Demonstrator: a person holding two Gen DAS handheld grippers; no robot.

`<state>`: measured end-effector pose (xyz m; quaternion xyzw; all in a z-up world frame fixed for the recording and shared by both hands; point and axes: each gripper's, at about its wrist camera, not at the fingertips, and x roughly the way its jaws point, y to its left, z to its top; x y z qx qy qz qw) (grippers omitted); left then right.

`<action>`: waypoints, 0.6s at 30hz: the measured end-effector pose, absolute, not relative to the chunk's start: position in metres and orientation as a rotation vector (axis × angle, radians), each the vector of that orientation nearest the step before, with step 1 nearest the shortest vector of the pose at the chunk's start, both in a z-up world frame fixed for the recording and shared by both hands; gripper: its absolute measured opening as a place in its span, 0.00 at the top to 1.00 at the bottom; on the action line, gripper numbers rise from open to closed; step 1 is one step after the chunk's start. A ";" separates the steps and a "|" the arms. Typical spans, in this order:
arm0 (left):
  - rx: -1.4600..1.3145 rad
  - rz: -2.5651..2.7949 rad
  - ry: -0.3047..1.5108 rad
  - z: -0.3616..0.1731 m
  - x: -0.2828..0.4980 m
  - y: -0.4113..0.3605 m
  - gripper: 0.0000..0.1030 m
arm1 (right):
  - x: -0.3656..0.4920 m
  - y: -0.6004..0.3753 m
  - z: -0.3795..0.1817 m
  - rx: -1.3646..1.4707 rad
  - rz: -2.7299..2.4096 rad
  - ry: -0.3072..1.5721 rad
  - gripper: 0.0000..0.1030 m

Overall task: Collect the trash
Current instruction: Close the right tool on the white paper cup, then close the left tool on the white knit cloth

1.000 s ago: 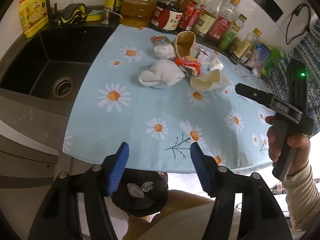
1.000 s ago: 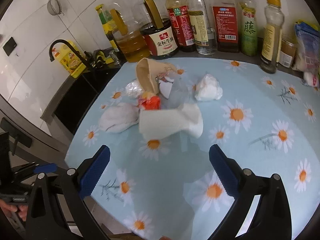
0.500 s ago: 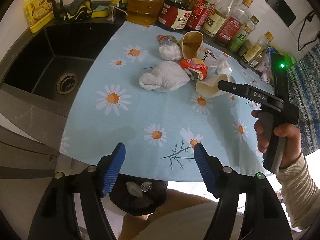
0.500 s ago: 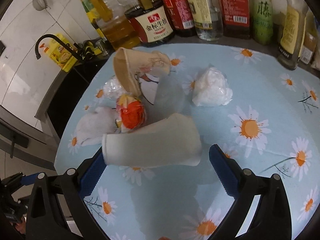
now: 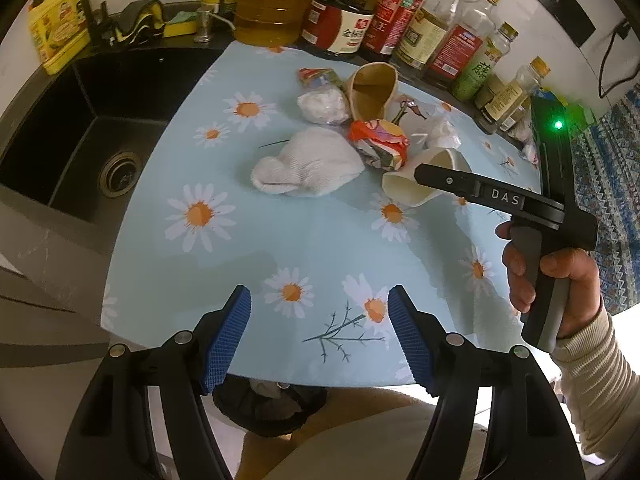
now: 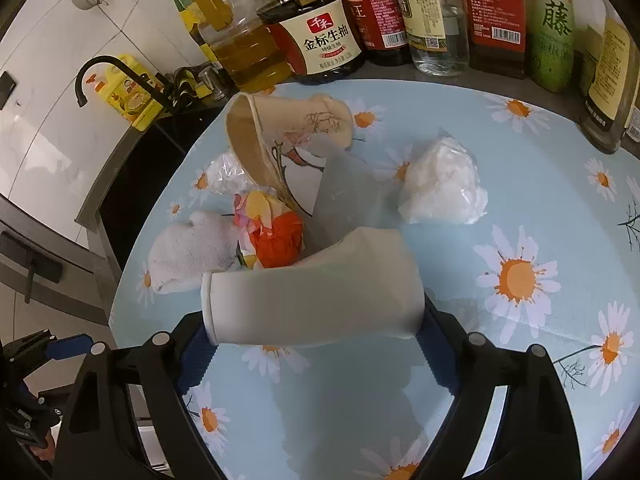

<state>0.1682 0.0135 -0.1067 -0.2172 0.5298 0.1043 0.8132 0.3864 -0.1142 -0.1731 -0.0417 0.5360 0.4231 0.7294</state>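
Note:
A pile of trash lies on the daisy tablecloth: a white paper cup on its side, a tan printed cup, an orange crumpled wrapper, a white cloth wad and plastic-wrapped white wads. My right gripper is open, its blue pads on either side of the white paper cup. My left gripper is open and empty over the table's near edge.
Oil and sauce bottles line the back of the counter. A black sink with a tap lies to the left. A black trash bag sits below the table's near edge.
My right gripper has moved forward to the white paper cup, which now sits between its pads. The left gripper has moved in slightly over the table edge.

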 end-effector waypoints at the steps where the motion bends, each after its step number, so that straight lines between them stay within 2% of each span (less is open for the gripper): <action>1: -0.463 0.220 1.132 -0.107 0.170 0.013 0.33 | 0.387 -0.115 -0.173 -0.087 0.932 1.181 0.16; 18: -0.408 0.180 1.152 -0.111 0.204 0.030 0.33 | 0.382 -0.148 -0.154 -0.023 0.888 1.155 0.17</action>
